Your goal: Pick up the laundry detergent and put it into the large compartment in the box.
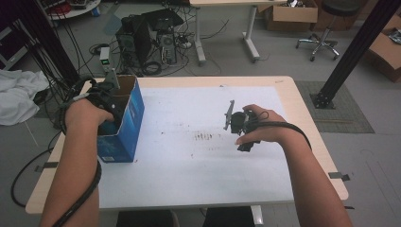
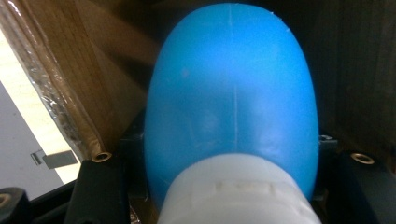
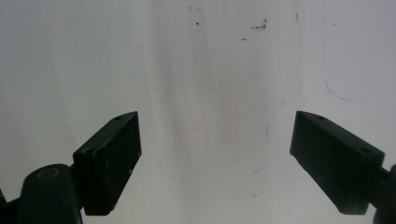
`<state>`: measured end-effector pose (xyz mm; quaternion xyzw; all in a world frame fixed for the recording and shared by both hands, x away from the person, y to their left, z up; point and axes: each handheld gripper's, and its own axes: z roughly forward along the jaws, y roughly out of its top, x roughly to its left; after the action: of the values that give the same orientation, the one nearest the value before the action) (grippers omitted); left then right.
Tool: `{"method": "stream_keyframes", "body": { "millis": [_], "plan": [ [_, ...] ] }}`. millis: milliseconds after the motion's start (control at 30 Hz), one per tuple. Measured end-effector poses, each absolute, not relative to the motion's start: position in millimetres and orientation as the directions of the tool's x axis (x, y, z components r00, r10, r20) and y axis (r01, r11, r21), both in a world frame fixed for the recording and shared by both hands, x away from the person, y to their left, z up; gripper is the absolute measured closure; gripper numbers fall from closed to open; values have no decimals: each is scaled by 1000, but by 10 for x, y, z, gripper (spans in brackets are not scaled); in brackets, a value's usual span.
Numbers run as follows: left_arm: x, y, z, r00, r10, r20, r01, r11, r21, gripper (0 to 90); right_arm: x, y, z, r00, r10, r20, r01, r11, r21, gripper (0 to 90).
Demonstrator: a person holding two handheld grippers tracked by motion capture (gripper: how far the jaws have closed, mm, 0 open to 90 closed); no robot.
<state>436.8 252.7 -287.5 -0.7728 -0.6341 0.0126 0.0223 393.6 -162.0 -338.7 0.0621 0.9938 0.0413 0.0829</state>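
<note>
A blue cardboard box [image 1: 126,124] stands open-topped at the table's left edge. My left gripper [image 1: 109,112] reaches down into it, and the hand hides its jaws in the high view. In the left gripper view a smooth blue rounded bottle [image 2: 231,93] with a white cap [image 2: 236,193] sits pressed between the two black jaws, with the box's brown inner walls [image 2: 84,70] around it. My right gripper [image 1: 236,125] rests right of the table's middle. Its jaws stand wide apart over the white mat [image 3: 210,70] with nothing between them.
The white mat [image 1: 198,170] covers most of the wooden table and has small dark specks near its middle. Beyond the far edge, a computer tower [image 1: 142,40] and cables lie on the floor. A black post [image 1: 352,52] rises at the right. White cloth [image 1: 16,94] lies at the left.
</note>
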Motion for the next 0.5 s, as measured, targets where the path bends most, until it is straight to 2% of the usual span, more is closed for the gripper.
{"method": "stream_keyframes", "body": {
  "millis": [500],
  "plan": [
    [4381,2484,-2877,217,976,19,974,-215,-67,378,3945,-1605,-3400,-979,128,-157,115,989,90,168]
  ]
}}
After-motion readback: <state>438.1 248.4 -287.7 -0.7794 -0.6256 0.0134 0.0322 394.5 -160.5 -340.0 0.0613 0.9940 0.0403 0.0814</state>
